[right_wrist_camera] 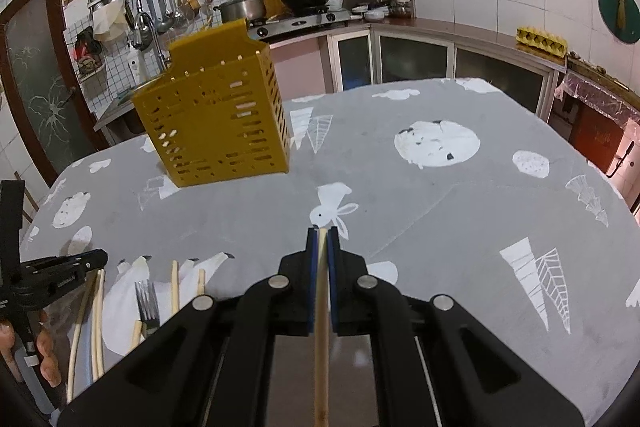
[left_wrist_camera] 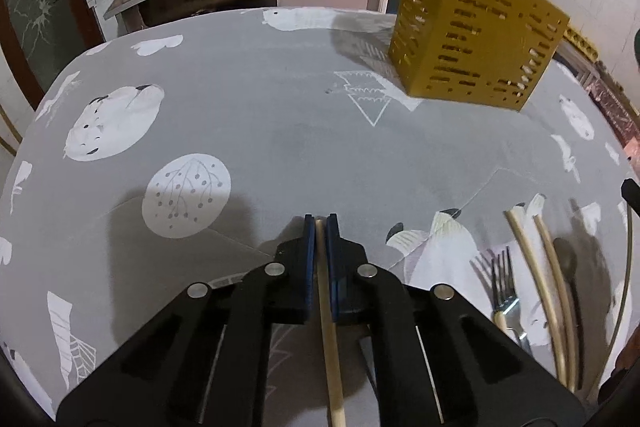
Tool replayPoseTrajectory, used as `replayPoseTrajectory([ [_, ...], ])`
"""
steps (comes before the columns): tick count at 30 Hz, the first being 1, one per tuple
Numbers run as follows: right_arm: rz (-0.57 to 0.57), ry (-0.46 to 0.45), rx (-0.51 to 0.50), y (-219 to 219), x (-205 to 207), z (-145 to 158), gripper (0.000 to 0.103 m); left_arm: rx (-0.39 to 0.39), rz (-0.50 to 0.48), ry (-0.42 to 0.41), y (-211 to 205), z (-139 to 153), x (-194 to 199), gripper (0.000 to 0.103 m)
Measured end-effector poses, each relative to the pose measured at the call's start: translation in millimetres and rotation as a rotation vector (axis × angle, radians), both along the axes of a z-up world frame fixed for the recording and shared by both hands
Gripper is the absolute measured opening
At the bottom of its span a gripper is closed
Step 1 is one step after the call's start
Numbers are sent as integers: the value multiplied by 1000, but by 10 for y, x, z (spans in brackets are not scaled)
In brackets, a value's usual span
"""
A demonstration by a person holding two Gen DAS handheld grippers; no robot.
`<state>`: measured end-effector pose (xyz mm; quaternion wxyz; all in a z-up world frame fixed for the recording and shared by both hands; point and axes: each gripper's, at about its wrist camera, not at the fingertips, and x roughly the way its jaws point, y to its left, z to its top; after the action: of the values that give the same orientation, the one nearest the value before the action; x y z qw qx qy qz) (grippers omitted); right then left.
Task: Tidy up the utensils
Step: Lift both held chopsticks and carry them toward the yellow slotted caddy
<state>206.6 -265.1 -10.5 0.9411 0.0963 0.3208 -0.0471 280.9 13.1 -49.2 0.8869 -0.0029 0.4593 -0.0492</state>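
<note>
My L gripper (left_wrist_camera: 320,223) & R gripper (right_wrist_camera: 322,233) each clamp one pale wooden chopstick (left_wrist_camera: 326,307); slotted yellow plastic holder (left_wrist_camera: 472,39) upright on table

No words or numbers are clear enough to read; the print on the black tongs (right_wrist_camera: 64,277) is too blurry.

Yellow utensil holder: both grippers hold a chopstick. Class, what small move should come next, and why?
Probably lift the left gripper, shut on a chopstick, and carry it toward the yellow utensil holder. The holder stands upright farther along the table, and a fork and more chopsticks lie waiting.
</note>
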Motion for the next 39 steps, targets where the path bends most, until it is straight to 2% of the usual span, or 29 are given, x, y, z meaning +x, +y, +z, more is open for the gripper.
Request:
replayPoseTrajectory([
  [4,-8,-28,15,-22,-71,91,5,-26,22,-60,98,186,-121,4],
  [8,-5,-65,21,-9,-143,200,5,-49,41,-171,171,486,-339,4],
  [13,4,-122,9,33,-242,378,5,-56,25,-286,146,795,-626,4],
  [18,4,-166,0,53,-343,497,5,-56,20,-372,152,976,-855,4],
  [29,-8,-284,-56,153,-651,625,5,-32,34,-487,177,1073,-1246,4],
  [39,-7,-337,-92,219,-868,707,5,-6,40,-568,147,1148,-1501,4],
])
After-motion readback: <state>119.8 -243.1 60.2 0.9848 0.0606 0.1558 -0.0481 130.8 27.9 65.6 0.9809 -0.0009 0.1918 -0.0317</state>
